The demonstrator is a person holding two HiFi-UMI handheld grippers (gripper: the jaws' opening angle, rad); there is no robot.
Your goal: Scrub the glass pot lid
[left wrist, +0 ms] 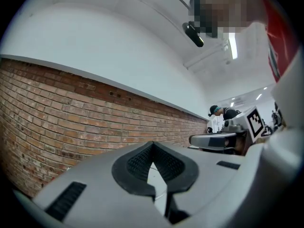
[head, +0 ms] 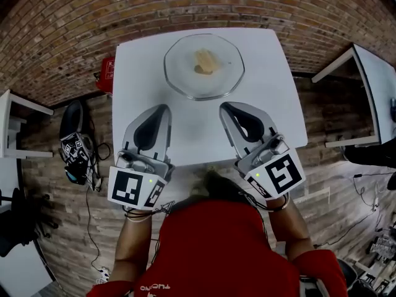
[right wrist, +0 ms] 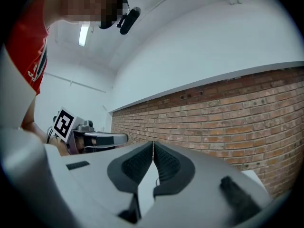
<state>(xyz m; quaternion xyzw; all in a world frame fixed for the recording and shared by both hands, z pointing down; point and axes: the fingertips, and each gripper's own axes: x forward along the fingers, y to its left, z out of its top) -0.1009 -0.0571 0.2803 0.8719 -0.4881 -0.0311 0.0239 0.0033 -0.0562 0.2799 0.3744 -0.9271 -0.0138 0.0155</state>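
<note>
Landmark: white table (head: 142, 91), square-topped, standing on a brick-patterned floor.
Glass pot lid (head: 204, 65): on the table's far half, about midway across, lying flat like a shallow dish.
Contents: one tan, yellowish lump (head: 205, 61) at the lid's middle; whether it lies in the lid, lies under it, or is the lid's own knob cannot be told.
Look of the lid: clear glass, round with a faintly faceted rim, and the white tabletop shows through it.
Left gripper (head: 162, 109): over the table's near half, left of centre, well apart from the lid; its ribbed black pads (left wrist: 137, 161) are pressed together with nothing between them.
Right gripper (head: 226, 106): over the table's near half, right of centre, clear of the lid; its jaws are also pressed together and empty.
Writing: black-and-white square markers on each gripper's cube; white print on the person's red shirt (head: 216, 252) is too small to read.
Beside the table: a red thing (head: 106, 74) at the far left corner; its pale label is unreadable.
</note>
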